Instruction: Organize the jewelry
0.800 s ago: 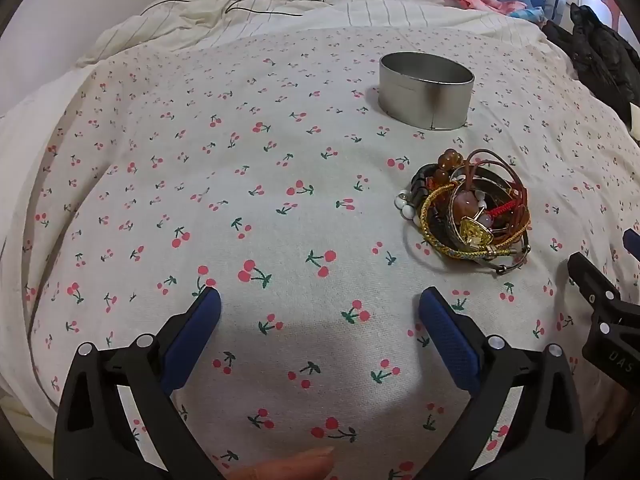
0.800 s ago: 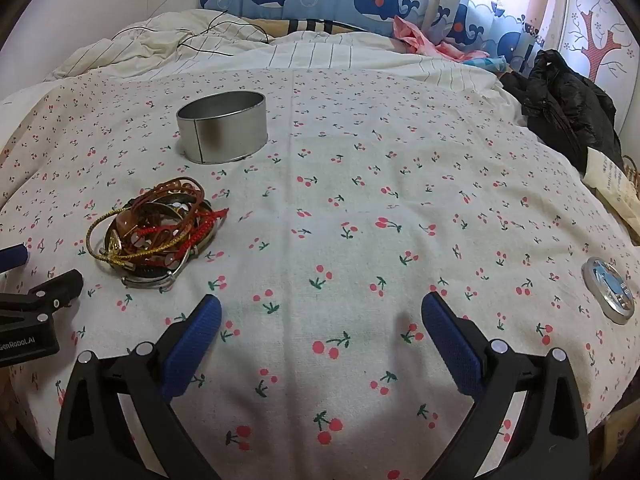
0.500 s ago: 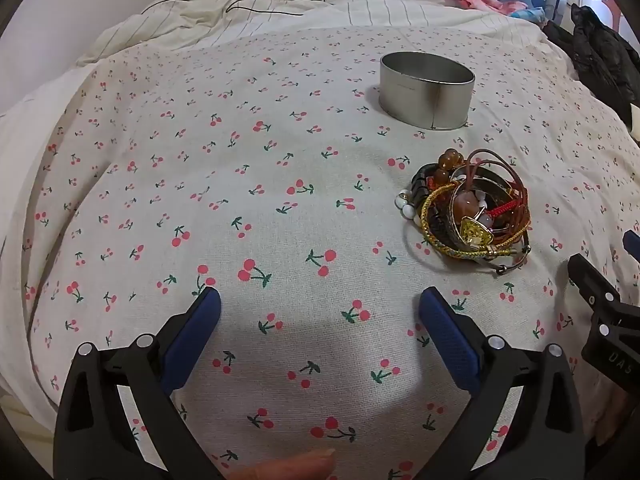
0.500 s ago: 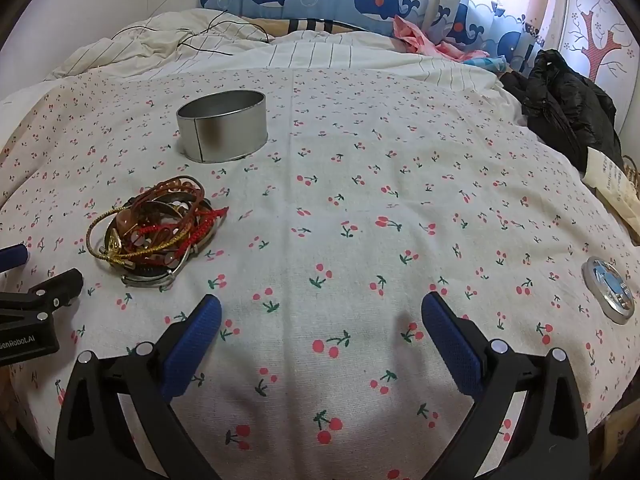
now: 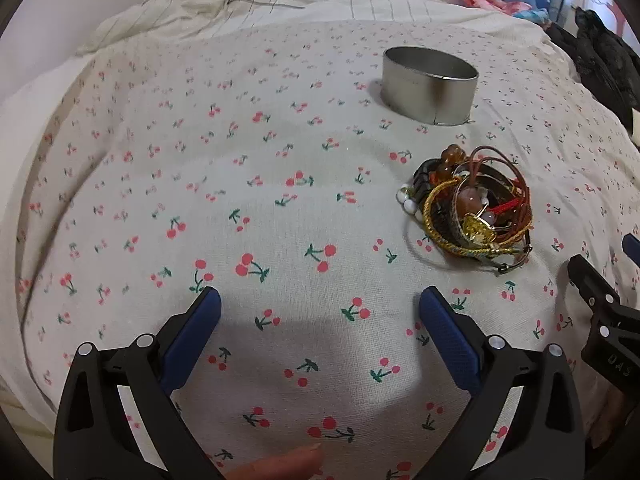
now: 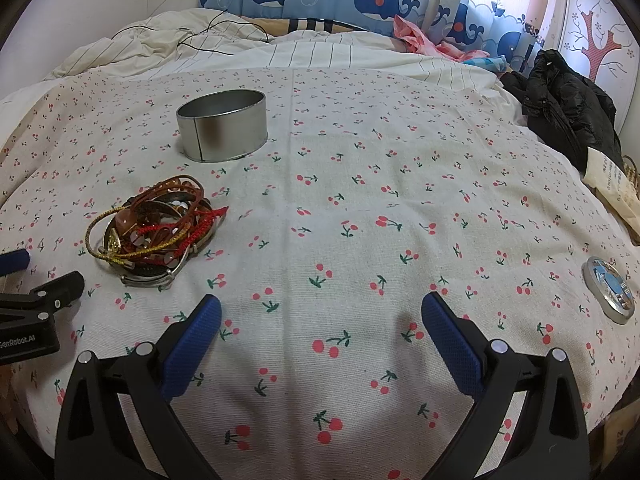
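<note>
A tangled pile of bracelets (image 5: pixel 472 210), gold, red, brown and beaded, lies on the cherry-print bedspread (image 5: pixel 280 160). It also shows in the right wrist view (image 6: pixel 154 228). A round open metal tin (image 5: pixel 430 84) stands behind the pile, also seen from the right wrist (image 6: pixel 222 124). My left gripper (image 5: pixel 320 306) is open and empty, low over the cloth, left of and nearer than the pile. My right gripper (image 6: pixel 320 310) is open and empty, right of and nearer than the pile. Each gripper shows at the edge of the other's view.
A round tin lid (image 6: pixel 608 290) lies on the bedspread at the far right. A black jacket (image 6: pixel 568 108) and a paper packet (image 6: pixel 612 188) lie at the right edge. Rumpled striped bedding (image 6: pixel 240 48) with thin cables lies behind.
</note>
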The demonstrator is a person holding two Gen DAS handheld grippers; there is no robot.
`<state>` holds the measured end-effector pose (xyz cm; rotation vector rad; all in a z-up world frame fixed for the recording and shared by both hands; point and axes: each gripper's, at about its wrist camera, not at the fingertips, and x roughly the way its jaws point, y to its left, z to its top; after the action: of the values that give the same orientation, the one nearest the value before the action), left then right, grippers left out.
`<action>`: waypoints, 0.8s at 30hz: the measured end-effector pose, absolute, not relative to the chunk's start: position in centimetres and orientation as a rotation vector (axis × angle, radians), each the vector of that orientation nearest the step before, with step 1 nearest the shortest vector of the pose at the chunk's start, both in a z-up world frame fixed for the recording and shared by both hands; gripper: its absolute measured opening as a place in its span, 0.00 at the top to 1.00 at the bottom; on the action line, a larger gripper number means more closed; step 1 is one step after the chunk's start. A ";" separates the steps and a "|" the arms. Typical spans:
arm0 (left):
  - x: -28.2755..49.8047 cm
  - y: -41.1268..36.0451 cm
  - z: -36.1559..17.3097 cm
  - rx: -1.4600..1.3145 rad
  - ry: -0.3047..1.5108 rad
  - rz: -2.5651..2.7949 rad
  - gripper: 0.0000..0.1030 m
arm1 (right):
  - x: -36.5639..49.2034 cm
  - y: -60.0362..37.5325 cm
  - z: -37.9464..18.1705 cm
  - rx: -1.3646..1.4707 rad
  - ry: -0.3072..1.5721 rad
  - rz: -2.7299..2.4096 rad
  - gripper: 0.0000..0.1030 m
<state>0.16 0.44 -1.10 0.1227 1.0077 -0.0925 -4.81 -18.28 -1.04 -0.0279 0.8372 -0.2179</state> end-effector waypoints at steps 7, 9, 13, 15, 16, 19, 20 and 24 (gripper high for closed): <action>-0.4 0.9 -1.7 0.091 0.989 -0.120 0.07 | -4.8 -18.6 -1.2 -0.027 0.852 -0.221 0.07; -0.6 0.8 -1.7 0.083 0.975 -0.107 0.07 | -4.5 -18.9 -1.3 -0.021 0.860 -0.219 0.07; -0.6 0.8 -1.6 0.075 0.973 -0.092 0.07 | -4.7 -18.9 -1.8 -0.015 0.870 -0.217 0.07; -0.4 0.9 -1.4 0.072 0.974 -0.098 0.07 | -4.7 -19.0 -2.0 -0.009 0.877 -0.214 0.07; -0.3 1.0 -1.3 0.074 0.976 -0.102 0.07 | -4.6 -19.1 -2.2 -0.003 0.882 -0.212 0.07; -0.1 1.0 -1.0 0.080 0.984 -0.127 0.07 | -4.7 -19.2 -2.5 0.019 0.879 -0.199 0.07; 0.0 1.0 -1.0 0.081 0.986 -0.128 0.07 | -4.8 -19.1 -2.6 0.025 0.871 -0.184 0.07; 0.1 0.8 -0.9 0.106 0.999 -0.135 0.07 | -5.2 -18.8 -2.6 0.057 0.846 -0.137 0.06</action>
<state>0.11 0.76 -0.88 0.1055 0.9989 -0.1347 -5.20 -18.77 -2.64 0.0569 0.8458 -0.1372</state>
